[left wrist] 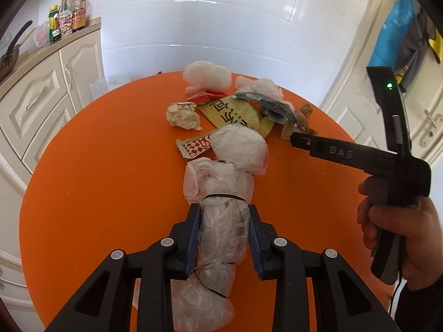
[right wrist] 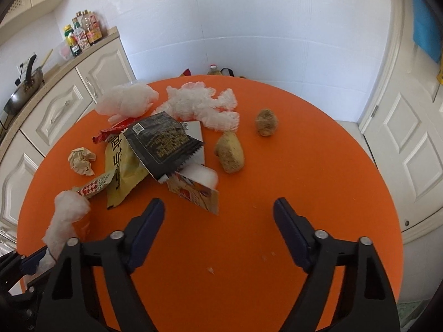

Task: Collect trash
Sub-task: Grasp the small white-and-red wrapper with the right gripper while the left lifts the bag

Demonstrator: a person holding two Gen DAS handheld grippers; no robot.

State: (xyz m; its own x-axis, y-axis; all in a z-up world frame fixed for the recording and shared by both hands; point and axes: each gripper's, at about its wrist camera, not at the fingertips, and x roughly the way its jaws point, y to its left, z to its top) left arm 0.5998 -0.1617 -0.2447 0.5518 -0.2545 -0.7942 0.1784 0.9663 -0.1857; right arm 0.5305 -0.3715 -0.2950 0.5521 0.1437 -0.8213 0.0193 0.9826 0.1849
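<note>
The left gripper (left wrist: 223, 225) is clamped on a white plastic bag (left wrist: 221, 207) at lower centre of the orange table (left wrist: 97, 179). The right gripper (right wrist: 218, 210) gapes empty, wrapper pile (right wrist: 163, 144) just beyond.

Round table (right wrist: 304, 182) under me: flat orange. My claw (left wrist: 224, 221): black, blue pads (left wrist: 193, 232), gripping a translucent white plastic bag (left wrist: 221, 221) with thin black lines. My other claw (right wrist: 218, 207): same black, dark blue pads. Far pile: black wrapper (right wrist: 163, 144) with yellow print, yellow packet (right wrist: 121, 171) with dark characters, red-white checked wrapper (right wrist: 94, 186), red wrapper (right wrist: 113, 132), beige crumpled paper (right wrist: 81, 160), white foam netting (right wrist: 202, 105). Tan-brown lumps (right wrist: 229, 152) right. Cream cabinets (right wrist: 55, 110) left, white tiled wall (right wrist: 249, 27).
</note>
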